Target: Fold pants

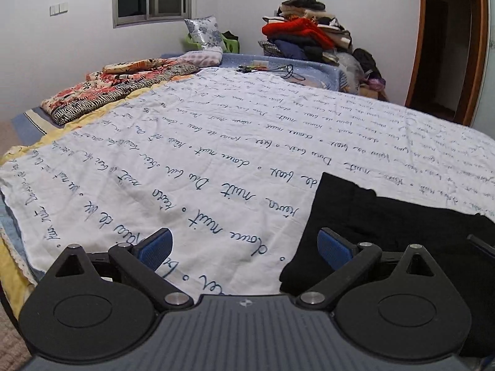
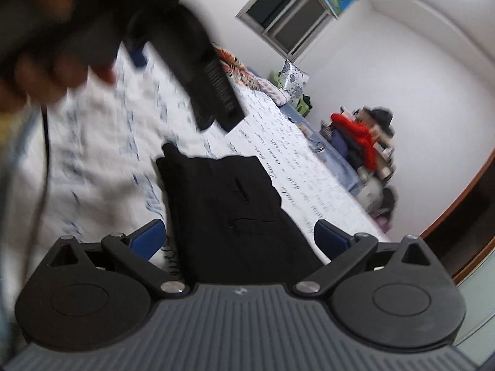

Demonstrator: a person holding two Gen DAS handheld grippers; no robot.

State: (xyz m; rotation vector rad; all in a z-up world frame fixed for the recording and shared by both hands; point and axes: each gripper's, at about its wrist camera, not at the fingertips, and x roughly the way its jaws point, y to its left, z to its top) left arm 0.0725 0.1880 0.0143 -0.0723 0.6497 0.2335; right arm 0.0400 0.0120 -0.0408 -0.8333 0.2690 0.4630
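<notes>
- Left gripper [image 1: 244, 247] low over the bed, jaws wide, nothing inside.
- Right gripper [image 2: 238, 238] tilted, jaws wide too, nothing inside.
- Black pants [image 2: 229, 204] flat on the white sheet with writing [image 1: 185, 142], already a small neat shape.
- Probably soft, light, floppy; best to pinch at a corner or an edge.
- Clothes pile [image 1: 309, 37] far back.

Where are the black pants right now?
The black pants lie on the white script-printed bedspread, at lower right of the left wrist view, by its right jaw; in the right wrist view they sit centered between the open jaws.
</notes>
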